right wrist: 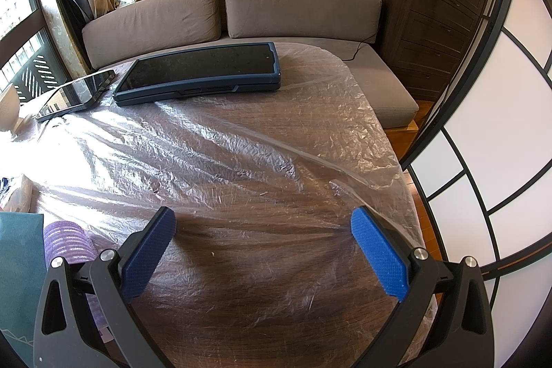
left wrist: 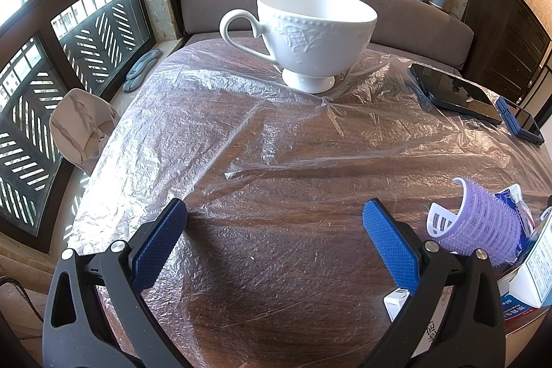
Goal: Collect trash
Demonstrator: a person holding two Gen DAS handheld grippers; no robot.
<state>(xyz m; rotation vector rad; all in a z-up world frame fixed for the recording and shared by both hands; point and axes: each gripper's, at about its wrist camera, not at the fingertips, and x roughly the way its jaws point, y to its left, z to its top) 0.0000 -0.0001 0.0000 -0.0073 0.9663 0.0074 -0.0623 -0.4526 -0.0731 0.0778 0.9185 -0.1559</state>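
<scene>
Left gripper [left wrist: 274,218]: blue-padded fingers spread wide, empty, above the wooden bench [left wrist: 276,299] under crinkled clear plastic film [left wrist: 214,126]; right gripper [right wrist: 263,223] likewise spread, empty; just right of the left gripper lie a lilac bristled hair roller [left wrist: 483,223] and white printed cartons [left wrist: 538,268]; beyond stands a white embossed porcelain cup [left wrist: 310,37]; right of the cup, two dark tablets [left wrist: 452,93].

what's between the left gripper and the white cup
Nothing stands there. In the left wrist view, only crinkled clear plastic sheet over the wooden table lies between the open left gripper and the white cup.
</scene>
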